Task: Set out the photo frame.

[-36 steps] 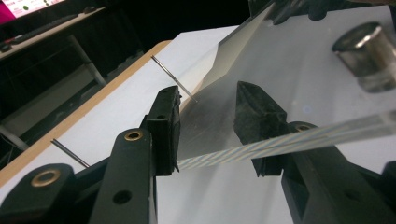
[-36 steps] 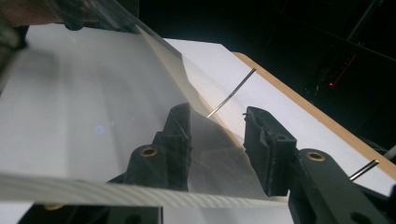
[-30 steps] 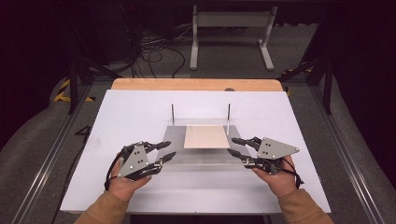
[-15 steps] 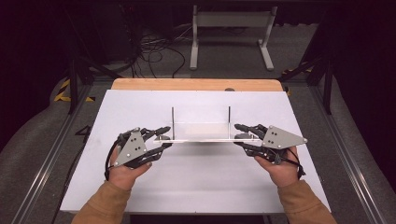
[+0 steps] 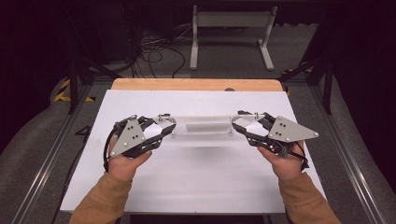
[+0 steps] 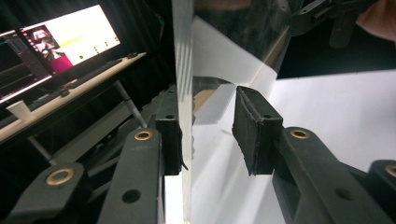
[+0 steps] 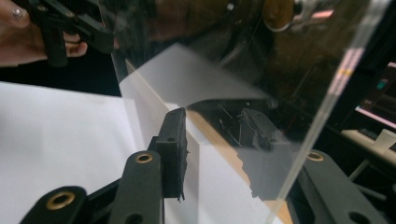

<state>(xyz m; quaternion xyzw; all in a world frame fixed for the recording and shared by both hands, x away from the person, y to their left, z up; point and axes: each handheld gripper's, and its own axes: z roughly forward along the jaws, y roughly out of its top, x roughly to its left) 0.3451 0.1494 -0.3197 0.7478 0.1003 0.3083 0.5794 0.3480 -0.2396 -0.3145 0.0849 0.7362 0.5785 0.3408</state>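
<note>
A clear plastic stand (image 5: 201, 127) hangs above the white table (image 5: 196, 186), gripped at either end. The left gripper (image 5: 161, 129) has just been closing its jaws, which bracket the stand's upright edge; in the left gripper view one pad (image 6: 170, 140) lies against the sheet (image 6: 187, 116) while the other stands just off it. The right gripper (image 5: 243, 123) straddles the opposite panel (image 7: 261, 93); whether both pads press there cannot be told. Monitors (image 6: 56, 42) sit on a desk beside the table, and cables (image 5: 154, 51) and a metal frame (image 5: 231, 28) lie on the floor beyond it.

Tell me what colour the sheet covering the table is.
White: the sheet covering the table shows best in the high view, with a strip of bare wooden tabletop at its far edge.
</note>
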